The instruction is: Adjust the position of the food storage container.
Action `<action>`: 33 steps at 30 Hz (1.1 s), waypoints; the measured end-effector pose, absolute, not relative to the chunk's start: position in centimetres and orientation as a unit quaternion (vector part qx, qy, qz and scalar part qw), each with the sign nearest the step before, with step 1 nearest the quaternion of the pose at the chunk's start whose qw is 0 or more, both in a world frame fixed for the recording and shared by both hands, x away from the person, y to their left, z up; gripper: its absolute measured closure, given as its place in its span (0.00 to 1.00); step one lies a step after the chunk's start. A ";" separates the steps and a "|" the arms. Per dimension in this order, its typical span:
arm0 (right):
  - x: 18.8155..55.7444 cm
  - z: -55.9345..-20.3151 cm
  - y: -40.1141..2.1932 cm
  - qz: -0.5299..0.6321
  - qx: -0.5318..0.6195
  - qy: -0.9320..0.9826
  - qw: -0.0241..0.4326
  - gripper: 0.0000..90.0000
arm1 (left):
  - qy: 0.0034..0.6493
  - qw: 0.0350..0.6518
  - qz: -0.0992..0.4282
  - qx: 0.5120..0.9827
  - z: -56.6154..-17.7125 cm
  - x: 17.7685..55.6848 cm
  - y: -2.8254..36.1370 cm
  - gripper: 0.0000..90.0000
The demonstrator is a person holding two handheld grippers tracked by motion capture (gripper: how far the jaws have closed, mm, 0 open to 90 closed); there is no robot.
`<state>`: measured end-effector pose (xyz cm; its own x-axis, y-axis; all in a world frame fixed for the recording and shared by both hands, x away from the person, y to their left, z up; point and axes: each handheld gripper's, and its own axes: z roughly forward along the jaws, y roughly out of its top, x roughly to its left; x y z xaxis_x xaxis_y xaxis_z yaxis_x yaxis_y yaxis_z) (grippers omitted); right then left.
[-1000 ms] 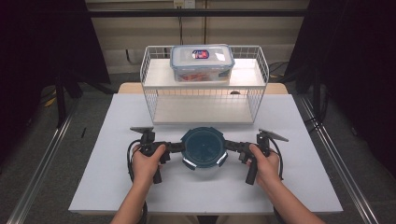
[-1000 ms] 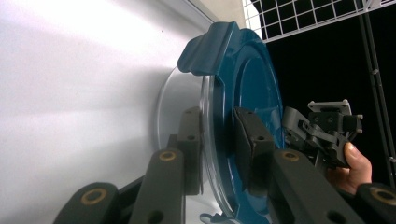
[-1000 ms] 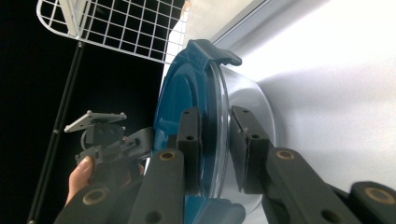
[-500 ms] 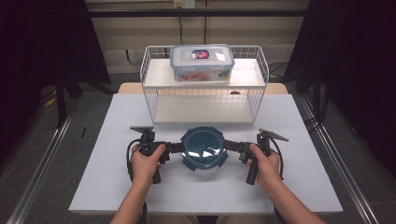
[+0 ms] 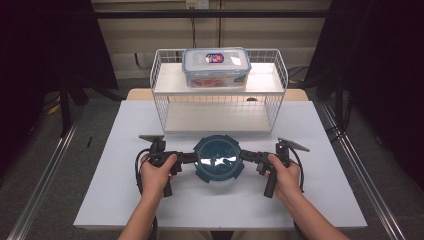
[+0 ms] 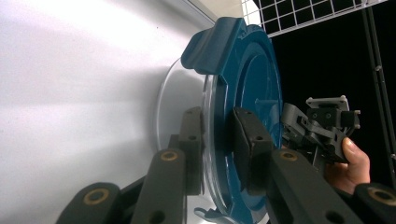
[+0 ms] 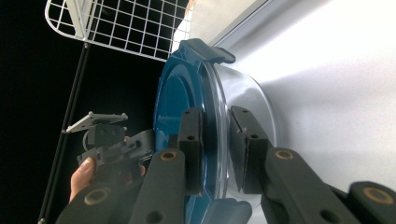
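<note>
The round clear container with its blue-rimmed clip lid sits on the white table in front of the wire rack. The left gripper and right gripper each pinch its rim from opposite sides, jaws closed on lid edge and wall, probably to carry it level. A rectangular lidded food box rests on the rack's top shelf.
</note>
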<state>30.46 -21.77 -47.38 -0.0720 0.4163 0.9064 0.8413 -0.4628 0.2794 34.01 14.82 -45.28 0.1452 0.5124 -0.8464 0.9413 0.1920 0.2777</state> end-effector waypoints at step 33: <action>30.8 -44.9 -21.7 -0.573 -0.638 -0.478 0.191 0.85 | 0.600 0.493 -0.213 0.593 -42.4 34.0 15.1 0.83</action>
<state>30.76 -21.69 -44.94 -0.1134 0.3910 0.9134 0.8280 -0.4710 0.3044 34.00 15.09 -42.36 0.1897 0.5017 -0.8440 0.9214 0.2059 0.3295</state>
